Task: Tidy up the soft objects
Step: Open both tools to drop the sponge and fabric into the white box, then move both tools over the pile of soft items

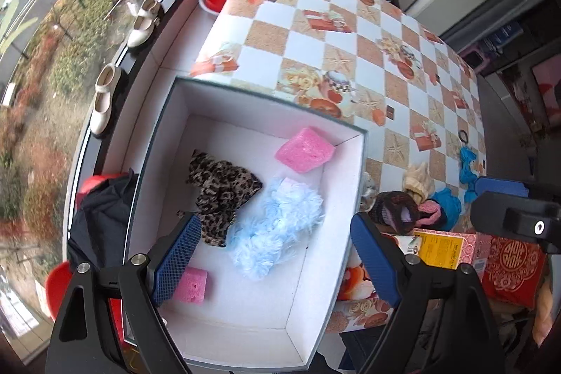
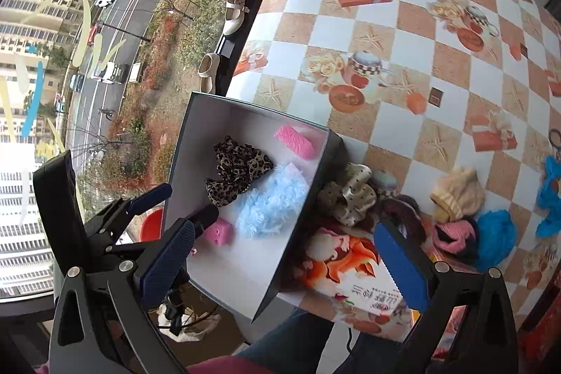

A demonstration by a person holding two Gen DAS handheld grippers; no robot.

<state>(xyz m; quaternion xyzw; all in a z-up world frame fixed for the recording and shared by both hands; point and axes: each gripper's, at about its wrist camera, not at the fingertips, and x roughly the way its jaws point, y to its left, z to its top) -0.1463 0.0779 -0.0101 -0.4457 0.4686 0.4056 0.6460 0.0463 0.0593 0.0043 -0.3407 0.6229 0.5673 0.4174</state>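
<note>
scrunchie [image 2: 347,198], polka-dot, plain only in right view; both claws [image 1: 277,255] [image 2: 280,255] wide open, empty; checkered worktop [image 1: 350,34], window beside.

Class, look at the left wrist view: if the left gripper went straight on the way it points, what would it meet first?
Most likely the fluffy light-blue item lying in the white box, between the open left gripper fingers. Depth is hard to judge; the leopard-print cloth lies just beside that line.

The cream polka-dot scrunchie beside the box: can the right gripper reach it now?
Probably yes: the right gripper is open and empty, and the cream polka-dot scrunchie lies uncovered just outside the box wall.
</note>
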